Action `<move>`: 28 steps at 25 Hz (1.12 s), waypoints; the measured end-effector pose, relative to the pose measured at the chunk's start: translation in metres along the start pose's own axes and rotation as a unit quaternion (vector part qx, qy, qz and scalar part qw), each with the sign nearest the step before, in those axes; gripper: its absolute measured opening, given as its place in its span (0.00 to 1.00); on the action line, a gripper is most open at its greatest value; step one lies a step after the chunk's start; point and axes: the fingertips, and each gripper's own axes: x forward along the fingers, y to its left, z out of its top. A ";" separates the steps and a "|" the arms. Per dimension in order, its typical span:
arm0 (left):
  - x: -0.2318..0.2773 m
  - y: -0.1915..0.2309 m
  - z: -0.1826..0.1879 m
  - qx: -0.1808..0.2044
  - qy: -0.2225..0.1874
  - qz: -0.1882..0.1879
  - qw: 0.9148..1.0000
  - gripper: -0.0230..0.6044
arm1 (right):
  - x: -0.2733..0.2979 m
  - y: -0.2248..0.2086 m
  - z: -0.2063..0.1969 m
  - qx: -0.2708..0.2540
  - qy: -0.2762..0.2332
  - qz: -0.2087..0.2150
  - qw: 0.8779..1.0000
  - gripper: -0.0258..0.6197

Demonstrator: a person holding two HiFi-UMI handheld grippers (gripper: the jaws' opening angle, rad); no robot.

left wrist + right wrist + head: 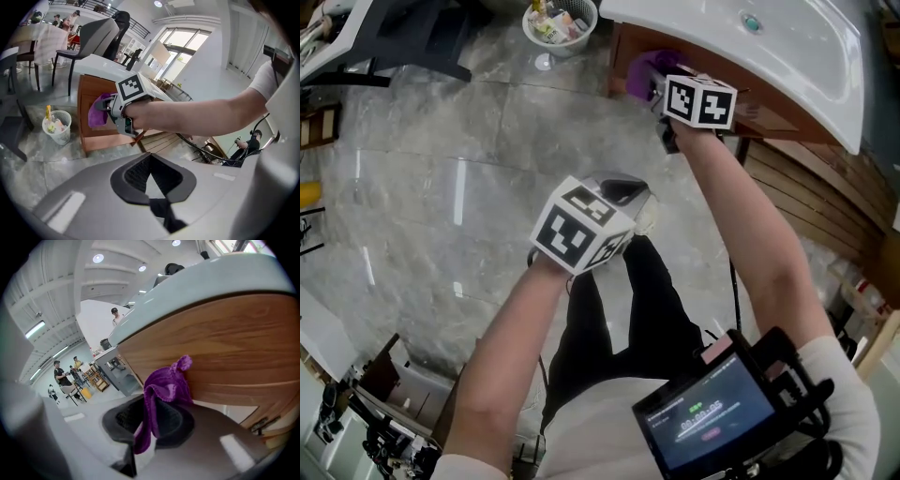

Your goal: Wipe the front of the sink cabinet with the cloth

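In the right gripper view my right gripper [150, 420] is shut on a purple cloth [166, 385], whose top is pressed against the wooden front of the sink cabinet [225, 348], under the white sink [187, 282]. The head view shows the right gripper [661, 84] holding the cloth [645, 67] at the cabinet's [769, 117] left end, below the basin [787, 47]. My left gripper [623, 192] hangs lower over the floor, away from the cabinet. In its own view the left gripper [152, 176] looks shut and holds nothing, and the cloth [98, 110] shows against the cabinet [89, 93].
A white wastebasket [560, 23] with rubbish stands on the marble floor left of the cabinet, also in the left gripper view as the basket [57, 126]. Slatted wood panelling [806, 202] runs to the cabinet's right. A grey chair [98, 35] stands behind.
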 end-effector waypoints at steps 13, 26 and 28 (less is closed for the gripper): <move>-0.011 0.043 -0.044 -0.054 0.073 0.052 0.995 0.05 | 0.042 0.062 0.008 -0.031 0.014 0.100 0.994 0.13; 0.030 0.032 -0.061 -0.058 0.150 0.033 0.986 0.05 | -0.104 -0.003 -0.038 0.007 -0.036 0.062 0.997 0.13; 0.038 0.027 -0.058 -0.053 0.154 0.030 0.986 0.05 | -0.134 -0.034 -0.048 0.014 -0.043 0.034 0.998 0.13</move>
